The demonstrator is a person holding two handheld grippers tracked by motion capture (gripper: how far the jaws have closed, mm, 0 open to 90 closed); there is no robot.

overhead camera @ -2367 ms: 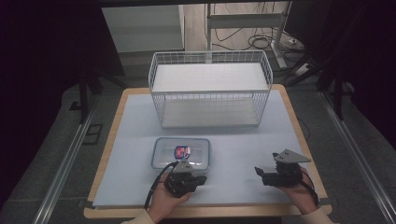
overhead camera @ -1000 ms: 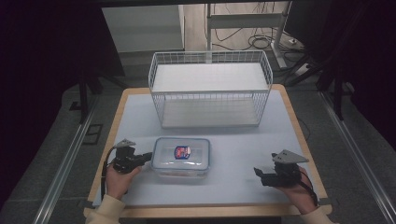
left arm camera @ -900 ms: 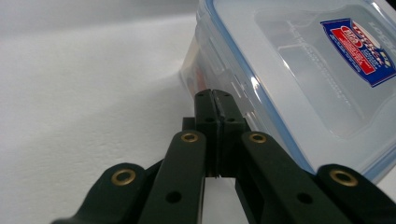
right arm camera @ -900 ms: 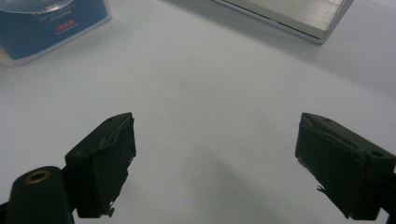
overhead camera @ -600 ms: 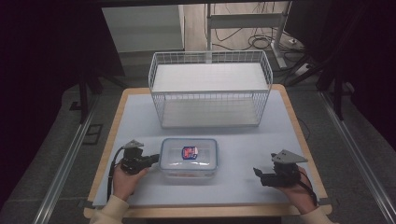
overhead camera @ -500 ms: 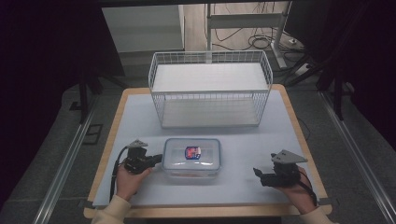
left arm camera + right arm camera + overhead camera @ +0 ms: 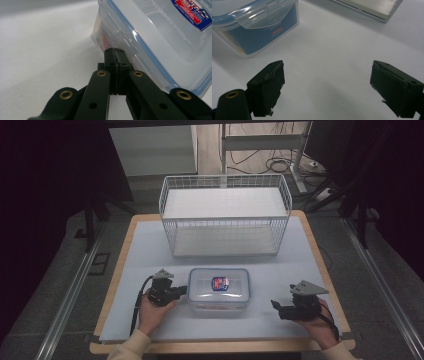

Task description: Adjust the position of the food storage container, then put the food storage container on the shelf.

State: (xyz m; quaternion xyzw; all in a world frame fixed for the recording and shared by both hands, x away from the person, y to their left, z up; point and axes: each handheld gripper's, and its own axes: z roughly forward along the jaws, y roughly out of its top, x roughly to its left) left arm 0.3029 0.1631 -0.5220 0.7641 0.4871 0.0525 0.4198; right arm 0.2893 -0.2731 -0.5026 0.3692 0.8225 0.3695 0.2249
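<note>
The desk (image 7: 150, 245) has a pale blue-grey top with a wooden edge and stands on a grey floor (image 7: 60, 285). Metal rails (image 7: 70, 295) run along the floor on both sides of the desk. Behind the desk, a metal frame (image 7: 260, 142) stands over loose cables (image 7: 280, 165). The room around the desk is dark.

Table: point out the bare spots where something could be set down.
Bare table: the strip between container and wire basket, and the patch between container and right hand-held gripper. Crowded: the container's left side, where the shut left hand-held gripper meets it.
</note>
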